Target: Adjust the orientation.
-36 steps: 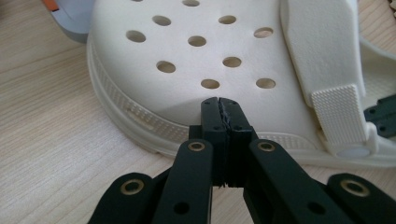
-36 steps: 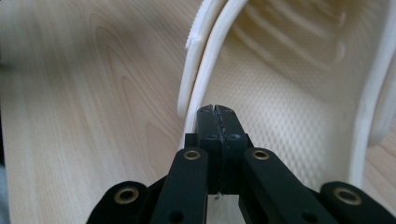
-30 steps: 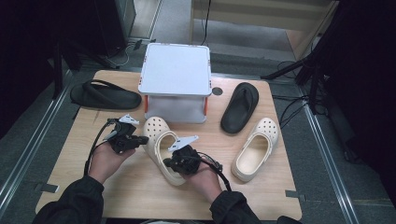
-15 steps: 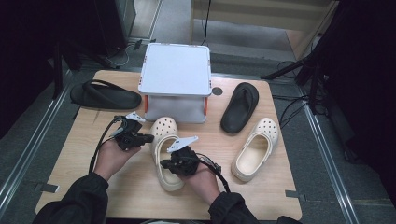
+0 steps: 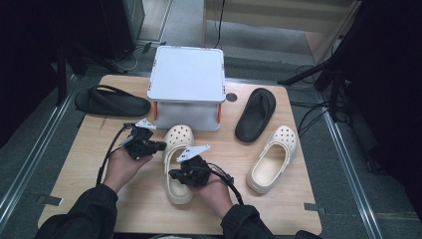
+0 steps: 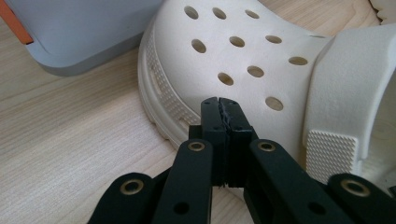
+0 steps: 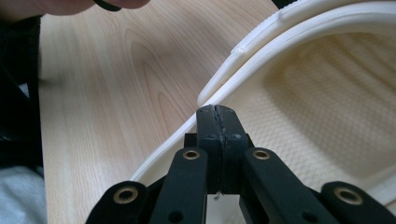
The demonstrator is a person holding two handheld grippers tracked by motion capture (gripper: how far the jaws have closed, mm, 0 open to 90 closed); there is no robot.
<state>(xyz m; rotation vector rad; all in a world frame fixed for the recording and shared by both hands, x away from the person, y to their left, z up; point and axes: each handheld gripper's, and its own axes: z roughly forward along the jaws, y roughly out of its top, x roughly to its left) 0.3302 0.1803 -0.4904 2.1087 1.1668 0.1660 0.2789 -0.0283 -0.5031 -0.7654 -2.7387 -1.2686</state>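
Just ahead of the cream clog (image 5: 175, 164), white box (image 5: 187, 84), both grippers' fingers (image 6: 219, 123) closed empty, black sandals (image 5: 256, 114) flanking.

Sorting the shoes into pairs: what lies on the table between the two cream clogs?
In the high view, only bare wood of the table separates the near cream clog from the right cream clog; the right gripper sits at the near clog's rim.

Table (image 5: 124, 209): 2 clogs (image 5: 175, 144), 2 sandals (image 5: 112, 102), box (image 5: 186, 79)

My left gripper (image 5: 159, 146) and right gripper (image 5: 171, 174) are black, brass-riveted, trailing black cables; my sleeves (image 5: 84, 211) look black, perhaps dark grey.
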